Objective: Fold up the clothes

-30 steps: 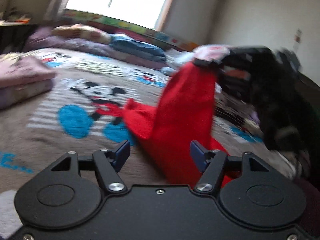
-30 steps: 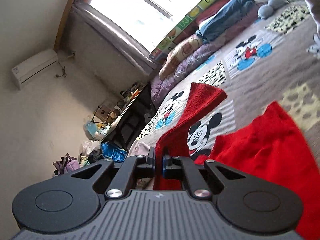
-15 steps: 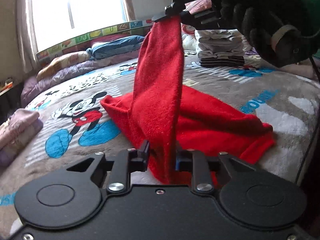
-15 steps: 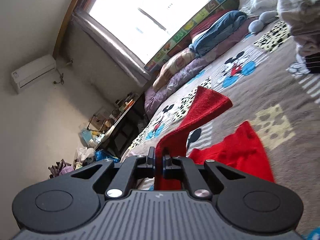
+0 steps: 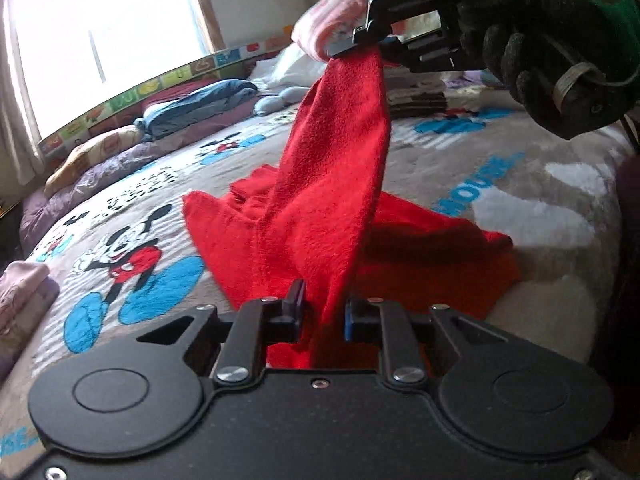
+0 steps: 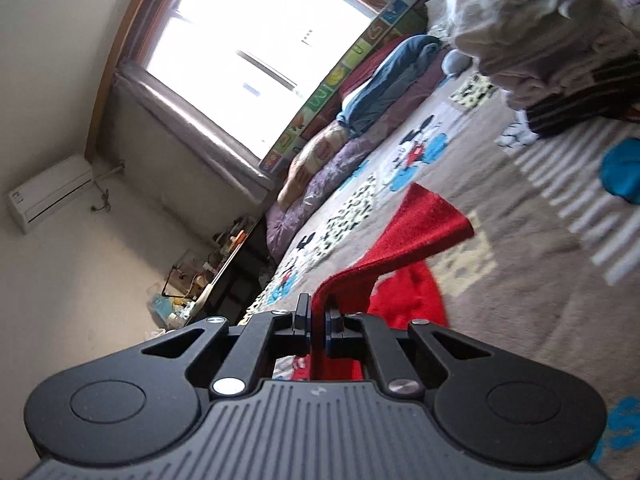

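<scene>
A red fleece garment [image 5: 332, 184] lies partly on the Mickey Mouse bedspread [image 5: 120, 256], with one strip of it pulled up taut. In the left wrist view my left gripper [image 5: 322, 316] is shut on the lower end of that strip. The right gripper [image 5: 360, 40], held by a black-gloved hand [image 5: 540, 60], pinches the upper end high at the top right. From the right wrist, the right gripper [image 6: 317, 318] is shut on the red garment [image 6: 420, 232], which runs away from its fingers and down to the bed.
A stack of folded clothes [image 6: 560, 60] stands on the bed to the right, also visible as the stack [image 5: 416, 96]. Pillows and a blue blanket [image 5: 200, 108] line the window side. Folded pink clothes [image 5: 20, 292] sit at the left edge. A cluttered desk [image 6: 224, 264] stands beside the bed.
My left gripper went from open to shut on the red garment's lower end. The right gripper rose with the upper end, drawing the strip taut between the two.
</scene>
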`<state>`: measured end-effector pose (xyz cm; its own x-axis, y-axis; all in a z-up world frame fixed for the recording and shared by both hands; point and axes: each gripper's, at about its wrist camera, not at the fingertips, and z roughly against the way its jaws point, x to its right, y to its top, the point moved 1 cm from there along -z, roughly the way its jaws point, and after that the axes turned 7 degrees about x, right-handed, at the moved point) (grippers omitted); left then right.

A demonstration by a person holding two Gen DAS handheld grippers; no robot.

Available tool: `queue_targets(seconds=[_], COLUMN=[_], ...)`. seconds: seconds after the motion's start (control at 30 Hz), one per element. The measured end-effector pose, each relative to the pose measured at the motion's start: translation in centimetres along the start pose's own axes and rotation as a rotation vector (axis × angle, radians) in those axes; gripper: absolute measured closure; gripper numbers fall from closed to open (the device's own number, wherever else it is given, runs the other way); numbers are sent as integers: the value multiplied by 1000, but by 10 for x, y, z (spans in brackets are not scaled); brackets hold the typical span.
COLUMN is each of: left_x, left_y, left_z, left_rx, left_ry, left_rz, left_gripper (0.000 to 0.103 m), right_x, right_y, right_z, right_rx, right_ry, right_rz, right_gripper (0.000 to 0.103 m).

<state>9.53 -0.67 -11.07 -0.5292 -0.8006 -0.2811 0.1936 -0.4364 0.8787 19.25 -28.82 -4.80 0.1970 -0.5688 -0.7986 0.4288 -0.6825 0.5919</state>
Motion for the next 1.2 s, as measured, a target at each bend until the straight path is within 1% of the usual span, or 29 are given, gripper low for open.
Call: queue_targets(seconds=[0.1,0.27,0.33,0.47,0.5,0.53,0.57,0.63,0.7,0.77,0.83,0.87,0.9,1.0,1.03,1.2], left_x=[6,9,9,8,8,6,1,-15,-43,-75,-102,-113,-118,-118,-113,-79], left_y=[-2,-6,-8,-9,-9,-9,-7,-3,0,-3,-9,-12,-14,-16,-14,-11], left_z=[-4,-6,-5,-5,-5,-3,2,14,28,39,43,44,44,37,34,11], left_rx=[-15,-32,-39,-52,-55,-54,-42,-2,57,105,119,123,120,100,95,37], left_ry=[-17,-34,-52,-101,-113,-132,-164,-219,-222,-180,-109,-77,-58,-36,-49,-134], left_rz=[-22,-37,-37,-30,-28,-20,3,80,194,316,414,455,470,469,455,349], left_gripper=[86,87,87,86,82,71,63,63,65,67,68,68,68,71,75,79], right_x=[17,41,50,71,77,82,86,92,96,97,96,97,97,97,97,96], right_y=[-4,-11,-14,-24,-26,-29,-31,-34,-36,-36,-35,-35,-35,-34,-33,-31], right_z=[8,22,26,28,28,29,29,30,30,29,26,25,25,26,27,28], right_rx=[12,53,66,48,43,39,40,43,43,40,38,38,38,41,40,38], right_ry=[-12,-25,-35,-96,-110,-123,-130,-137,-134,-129,-123,-120,-117,-103,-100,-92], right_rz=[-28,-64,-78,-76,-77,-77,-81,-90,-98,-95,-94,-94,-96,-101,-98,-92], right_gripper=[95,95,95,95,95,95,95,95,95,95,95,95,95,95,95,95])
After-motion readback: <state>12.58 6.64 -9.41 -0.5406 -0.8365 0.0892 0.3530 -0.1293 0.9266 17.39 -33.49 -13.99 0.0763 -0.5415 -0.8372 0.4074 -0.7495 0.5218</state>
